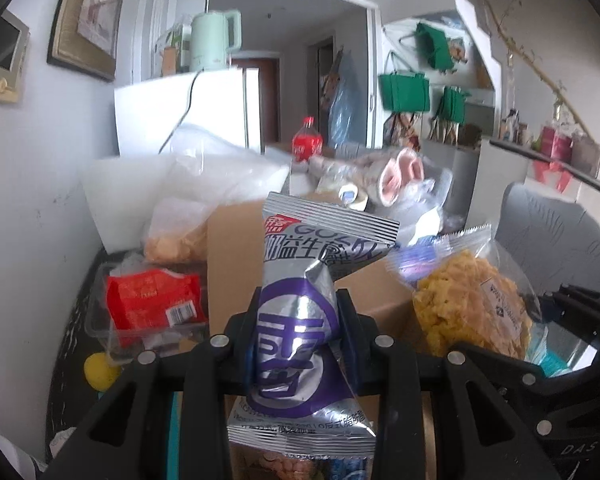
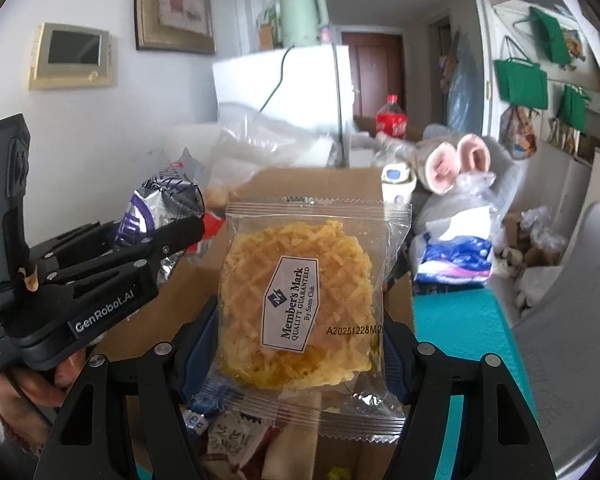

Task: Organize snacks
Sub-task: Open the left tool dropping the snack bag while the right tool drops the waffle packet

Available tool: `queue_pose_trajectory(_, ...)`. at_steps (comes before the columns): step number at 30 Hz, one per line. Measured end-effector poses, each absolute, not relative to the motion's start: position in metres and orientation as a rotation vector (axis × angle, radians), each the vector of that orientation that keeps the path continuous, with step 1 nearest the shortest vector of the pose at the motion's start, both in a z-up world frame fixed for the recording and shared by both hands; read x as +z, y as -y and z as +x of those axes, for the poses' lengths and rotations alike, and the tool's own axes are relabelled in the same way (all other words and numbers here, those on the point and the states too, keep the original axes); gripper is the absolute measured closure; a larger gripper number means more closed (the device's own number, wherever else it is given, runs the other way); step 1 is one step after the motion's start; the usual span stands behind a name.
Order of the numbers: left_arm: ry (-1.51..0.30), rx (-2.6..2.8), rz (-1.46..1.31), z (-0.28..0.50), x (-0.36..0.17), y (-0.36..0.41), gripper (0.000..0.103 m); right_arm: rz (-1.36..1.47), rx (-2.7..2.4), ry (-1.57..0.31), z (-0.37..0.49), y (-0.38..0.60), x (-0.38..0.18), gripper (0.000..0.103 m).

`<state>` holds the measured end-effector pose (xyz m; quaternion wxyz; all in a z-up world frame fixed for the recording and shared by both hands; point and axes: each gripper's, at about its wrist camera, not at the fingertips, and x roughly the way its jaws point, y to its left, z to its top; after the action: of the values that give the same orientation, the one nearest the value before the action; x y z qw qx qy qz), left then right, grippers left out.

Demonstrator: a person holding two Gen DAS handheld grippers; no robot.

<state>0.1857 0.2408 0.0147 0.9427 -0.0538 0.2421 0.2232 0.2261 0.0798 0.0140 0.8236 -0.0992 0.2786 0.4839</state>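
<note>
Left wrist view shows my left tool (image 1: 298, 330) pinching a silver-and-purple snack packet (image 1: 300, 304) around its middle, its long axis upright and leaning slightly away, the crimped top end highest. On the right wrist view my right tool (image 2: 296, 344) is pressed against both side edges of a clear-wrapped waffle cookie (image 2: 300, 300), held upright with its label face toward the camera, the printed text tilted. Both packets hang in the air over an open cardboard box (image 1: 236, 264), side by side and apart.

Behind the box I see clear plastic bags (image 1: 220, 168), a red packet in a clear tray (image 1: 152, 304), a plush toy with pink ears (image 2: 456, 160) and a cola bottle (image 2: 392, 120). More wrapped snacks (image 2: 236, 440) lie beneath the cookie. A teal bench (image 2: 460, 340) runs on the right. A white fridge (image 2: 300, 80) carries a pale green kettle (image 2: 304, 16); green bags (image 2: 520, 84) hang on the far wall.
</note>
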Motion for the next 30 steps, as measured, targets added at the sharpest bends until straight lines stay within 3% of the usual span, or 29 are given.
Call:
queue_pose_trajectory(20,-0.714,0.542,-0.147,0.216,-0.027,-0.261,0.07,-0.311,0.955,-0.761,0.248,-0.106,-0.039,0.032)
queue_pose_trajectory(30,-0.75,0.553,-0.089,0.22,-0.026,-0.251,0.07,-0.304,0.88,-0.757,0.252,-0.089,-0.034,0.021)
